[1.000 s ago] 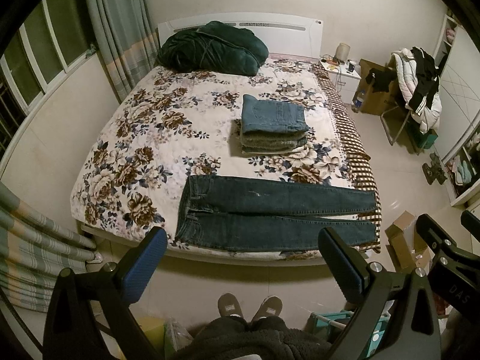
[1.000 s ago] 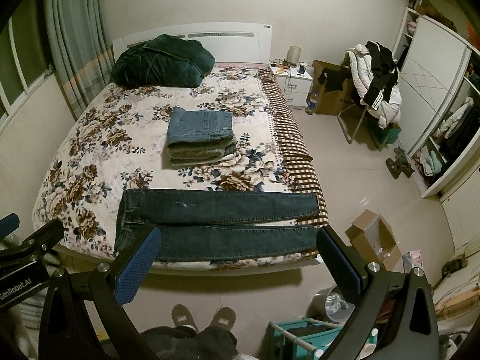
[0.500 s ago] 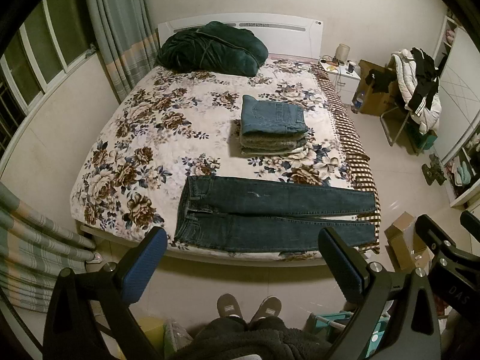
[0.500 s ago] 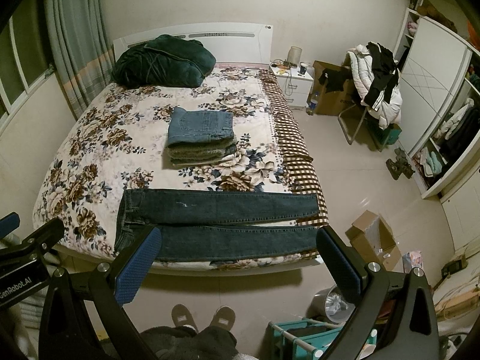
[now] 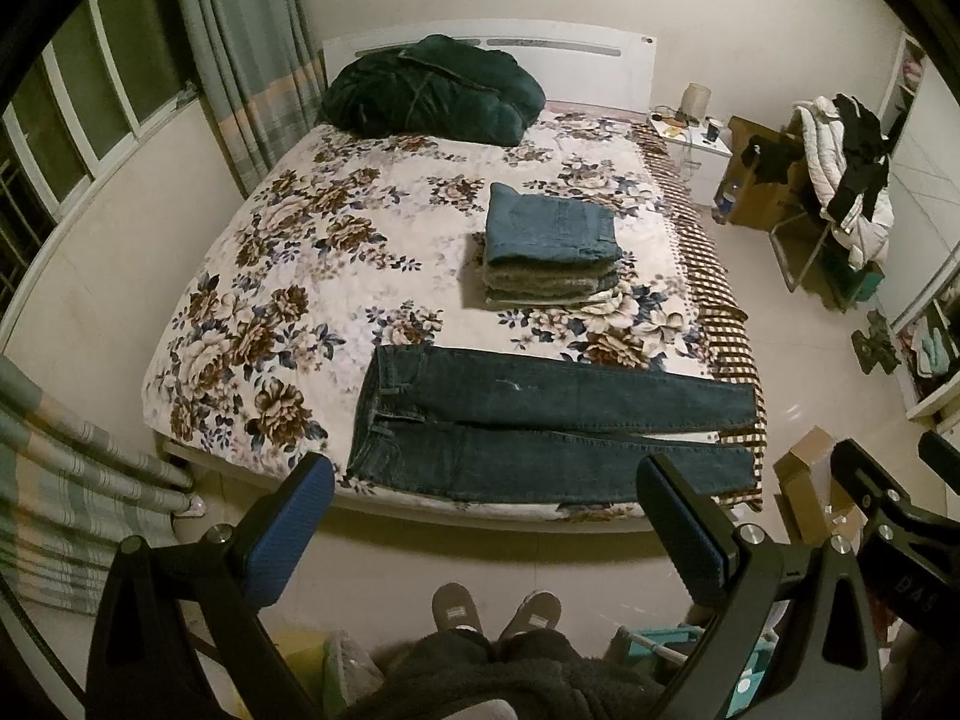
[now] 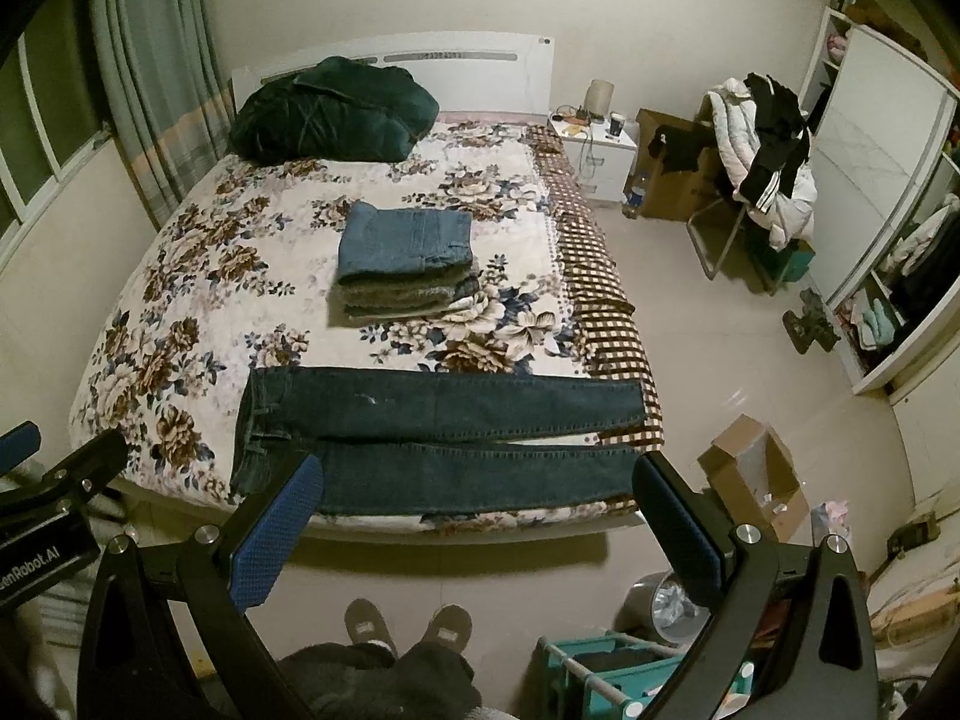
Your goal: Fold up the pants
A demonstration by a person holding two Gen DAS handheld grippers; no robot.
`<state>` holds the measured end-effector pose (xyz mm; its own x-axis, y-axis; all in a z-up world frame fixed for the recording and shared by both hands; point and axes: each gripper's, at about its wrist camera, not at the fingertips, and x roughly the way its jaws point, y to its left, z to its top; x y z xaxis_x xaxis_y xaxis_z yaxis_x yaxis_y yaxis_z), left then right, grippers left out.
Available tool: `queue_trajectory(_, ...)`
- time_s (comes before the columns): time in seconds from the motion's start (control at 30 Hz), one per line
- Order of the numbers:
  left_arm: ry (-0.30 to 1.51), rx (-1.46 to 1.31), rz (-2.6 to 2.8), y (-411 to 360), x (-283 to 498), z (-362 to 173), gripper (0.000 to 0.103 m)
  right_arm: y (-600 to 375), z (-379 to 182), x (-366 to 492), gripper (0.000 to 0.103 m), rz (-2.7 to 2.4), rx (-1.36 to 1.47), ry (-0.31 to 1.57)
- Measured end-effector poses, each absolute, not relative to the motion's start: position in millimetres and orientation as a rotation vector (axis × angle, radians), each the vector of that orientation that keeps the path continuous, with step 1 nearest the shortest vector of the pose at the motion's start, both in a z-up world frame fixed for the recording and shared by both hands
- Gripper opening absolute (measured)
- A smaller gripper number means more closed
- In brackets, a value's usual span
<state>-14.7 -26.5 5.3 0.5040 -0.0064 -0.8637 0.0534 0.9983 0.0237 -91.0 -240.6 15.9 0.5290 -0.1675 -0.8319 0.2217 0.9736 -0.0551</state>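
Observation:
Dark blue jeans (image 5: pixel 540 426) lie flat and unfolded along the near edge of the floral bed (image 5: pixel 288 276), waistband at the left, legs running right; they also show in the right wrist view (image 6: pixel 432 438). My left gripper (image 5: pixel 486 516) is open and empty, held high above the floor in front of the bed. My right gripper (image 6: pixel 480 516) is open and empty too, at the same height and to the right of the left one. Neither touches the jeans.
A stack of folded pants (image 5: pixel 549 252) sits mid-bed. A dark green quilt (image 5: pixel 432 90) lies by the headboard. Curtains (image 5: pixel 66 480) hang at the left. A cardboard box (image 6: pixel 753 474), a chair with clothes (image 6: pixel 759 150) and a nightstand (image 6: pixel 594 150) stand to the right.
Almost nothing has changed. Both grippers stay open, with only a very slight drift of the view.

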Motion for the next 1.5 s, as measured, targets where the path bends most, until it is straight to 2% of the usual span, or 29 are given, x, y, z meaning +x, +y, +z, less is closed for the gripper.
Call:
queue_trajectory(0.27, 1.034, 0.044, 0.136, -26, 62, -53, 0.103, -302, -70, -16, 0.103, -0.290, 0.086, 1.046)
queue_trajectory(0.53, 1.177, 0.050, 0.249, -30, 162, -155, 0.103, -375, -185, 82, 0.103, -0.390, 0.128, 1.146)
queue_trajectory(0.8, 1.446, -0.035, 0.317, -19, 288, -309, 0.103, -450, -348, 198, 0.103, -0.500, 0.289, 1.279)
queue_trajectory(1.07, 1.687, -0.342, 0.491, 15, 391, -479, 0.103, -559, -549, 283, 0.103, -0.650, 0.704, 1.434)
queue_trajectory(1.27, 1.750, -0.371, 0.608, 30, 434, -557, 0.102, -601, -632, 299, 0.103, -0.789, 0.865, 1.482)
queue_trajectory(1.3, 1.743, -0.364, 0.622, 32, 436, -564, 0.098, -606, -642, 301, 0.103, -0.805, 0.887, 1.481)
queue_trajectory(1.37, 1.732, -0.346, 0.626, 33, 435, -569, 0.071, -615, -660, 304, 0.103, -0.834, 0.929, 1.478)
queue_trajectory(1.4, 1.718, -0.348, 0.613, 33, 430, -568, 0.063, -618, -669, 305, 0.103, -0.849, 0.944, 1.477)
queue_trajectory(1.43, 1.698, -0.339, 0.607, 32, 427, -565, 0.046, -620, -679, 306, 0.096, -0.866, 0.956, 1.479)
queue_trajectory(1.47, 1.676, -0.329, 0.602, 33, 423, -561, 0.033, -621, -685, 307, 0.079, -0.869, 0.962, 1.480)
queue_trajectory(1.5, 1.648, -0.329, 0.590, 33, 415, -553, 0.031, -621, -692, 307, 0.070, -0.870, 0.964, 1.489)
